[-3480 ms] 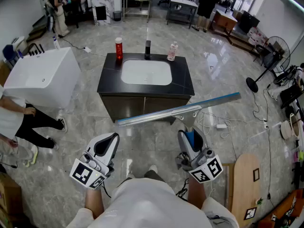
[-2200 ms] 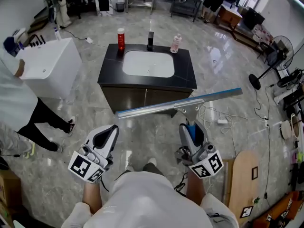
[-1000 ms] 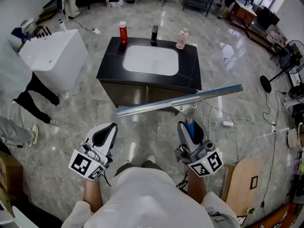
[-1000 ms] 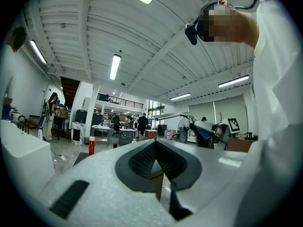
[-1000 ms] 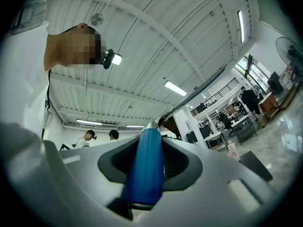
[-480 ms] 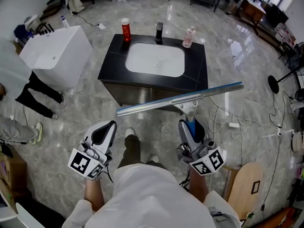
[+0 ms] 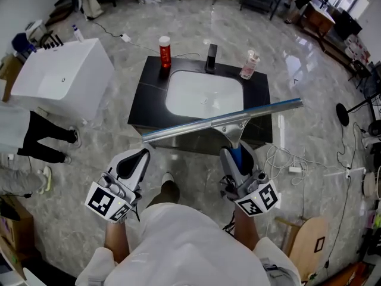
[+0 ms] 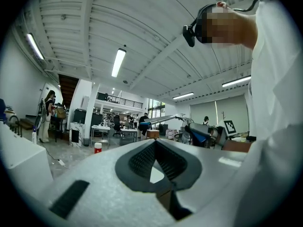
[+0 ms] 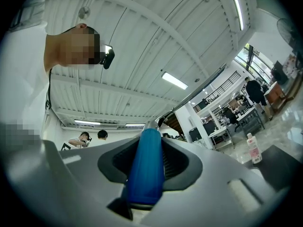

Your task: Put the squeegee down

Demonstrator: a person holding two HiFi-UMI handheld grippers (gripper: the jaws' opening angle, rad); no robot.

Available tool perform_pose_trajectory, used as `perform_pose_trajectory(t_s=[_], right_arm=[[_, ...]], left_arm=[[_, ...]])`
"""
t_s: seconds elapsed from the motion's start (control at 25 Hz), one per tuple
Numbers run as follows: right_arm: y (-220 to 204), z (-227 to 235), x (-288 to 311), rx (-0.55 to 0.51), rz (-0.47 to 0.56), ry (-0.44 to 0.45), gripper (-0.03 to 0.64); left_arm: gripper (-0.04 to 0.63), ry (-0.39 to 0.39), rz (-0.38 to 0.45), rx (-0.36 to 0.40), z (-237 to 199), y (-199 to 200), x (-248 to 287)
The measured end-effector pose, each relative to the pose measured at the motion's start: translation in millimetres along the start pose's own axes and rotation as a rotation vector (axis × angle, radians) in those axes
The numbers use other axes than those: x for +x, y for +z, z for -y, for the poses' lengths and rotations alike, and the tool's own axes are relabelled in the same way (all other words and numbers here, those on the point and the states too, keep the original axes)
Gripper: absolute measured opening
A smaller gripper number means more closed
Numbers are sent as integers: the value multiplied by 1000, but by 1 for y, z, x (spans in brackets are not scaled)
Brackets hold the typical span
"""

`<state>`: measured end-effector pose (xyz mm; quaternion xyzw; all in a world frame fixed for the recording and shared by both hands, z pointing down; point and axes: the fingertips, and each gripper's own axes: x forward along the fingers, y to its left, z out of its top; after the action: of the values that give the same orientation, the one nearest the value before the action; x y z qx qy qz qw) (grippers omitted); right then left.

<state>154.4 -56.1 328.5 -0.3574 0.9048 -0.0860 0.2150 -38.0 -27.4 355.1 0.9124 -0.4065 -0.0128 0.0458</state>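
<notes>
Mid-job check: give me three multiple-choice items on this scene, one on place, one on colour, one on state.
1. Where is the squeegee? A in the sink; B in the right gripper; C on the floor.
2. Its handle is: A red; B blue; C black.
3. The left gripper is: A empty; B holding a bottle; C holding a cloth.
Answers: B, the jaws clamp the handle; B, plain in the right gripper view; A, nothing sits between its jaws.

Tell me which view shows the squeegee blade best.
Head view: the whole squeegee blade runs across the frame, end to end. The right gripper view shows mostly the blue handle clamped between the jaws; the left gripper view shows the blade small and distant.
</notes>
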Motion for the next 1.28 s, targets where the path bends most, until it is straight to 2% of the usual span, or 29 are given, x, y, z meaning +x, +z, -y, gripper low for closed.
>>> perform_pose_trajectory(t_s=[0.2, 0.32, 0.52, 0.68, 0.8, 1.0, 1.16, 1.28], right_arm=[[-17, 14, 85, -17, -31, -3, 146], [-34, 25, 120, -13, -56, 0, 146], [-63, 60, 157, 7, -125, 23, 146], [-98, 94, 180, 14, -237, 73, 146], [-147, 121, 195, 23, -357, 110, 144], [-265, 164, 227, 74, -607, 202, 144], [-350, 174, 254, 139, -789, 324, 144], [-397, 176, 265, 196, -910, 397, 144]], left_arm=[[-2, -28, -3, -10, -77, 13, 17], [-2, -16, 1, -23, -114, 13, 29], [-2, 43, -13, -65, -150, 2, 51], [-2, 122, -7, -96, -165, -1, 66], [-2, 169, -16, -115, -169, -8, 74], [-2, 241, -22, -159, -181, -30, 80], [-2, 298, -34, -201, -192, -51, 74], [-2, 343, -43, -241, -200, -67, 68]])
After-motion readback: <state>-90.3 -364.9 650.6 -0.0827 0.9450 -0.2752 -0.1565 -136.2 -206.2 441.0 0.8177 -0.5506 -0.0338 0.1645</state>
